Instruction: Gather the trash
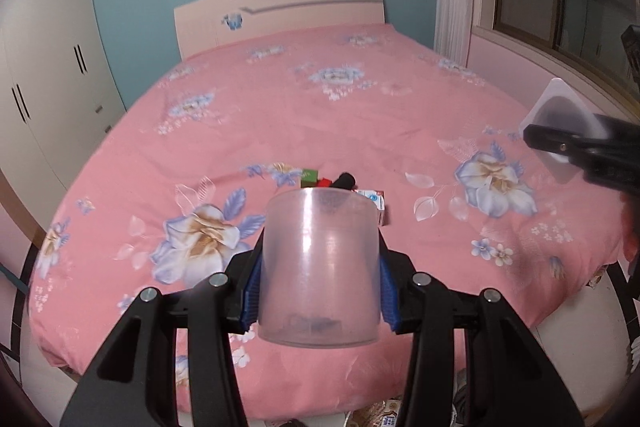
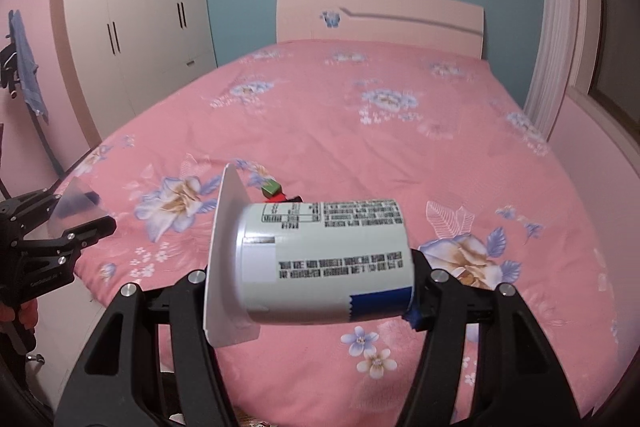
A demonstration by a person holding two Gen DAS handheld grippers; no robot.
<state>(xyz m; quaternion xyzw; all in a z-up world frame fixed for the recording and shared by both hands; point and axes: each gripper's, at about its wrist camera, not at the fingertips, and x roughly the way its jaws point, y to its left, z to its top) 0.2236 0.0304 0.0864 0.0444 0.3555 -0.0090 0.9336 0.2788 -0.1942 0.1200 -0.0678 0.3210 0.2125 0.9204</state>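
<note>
My left gripper [image 1: 318, 291] is shut on a clear, frosted plastic cup [image 1: 320, 267], its blue pads pressing both sides, held upright above the foot of the pink flowered bed [image 1: 320, 115]. My right gripper [image 2: 312, 279] is shut on a white yogurt cup [image 2: 324, 259] with black print, a blue band and a square rim, lying sideways. The yogurt cup [image 1: 556, 115] also shows at the right edge of the left wrist view. The clear cup [image 2: 76, 207] appears at the far left of the right wrist view. On the bed lie a green box [image 1: 310, 177], a red scrap [image 1: 325, 182], a black piece [image 1: 345, 181] and a small white carton [image 1: 374, 201].
A cream wardrobe [image 2: 140, 27] stands left of the bed and a pale headboard [image 2: 380, 15] is at its far end. A window ledge [image 1: 532, 55] runs along the right. Some packaging [image 1: 384, 415] lies on the floor by the bed's foot. A hand [image 2: 20, 315] grips the left tool.
</note>
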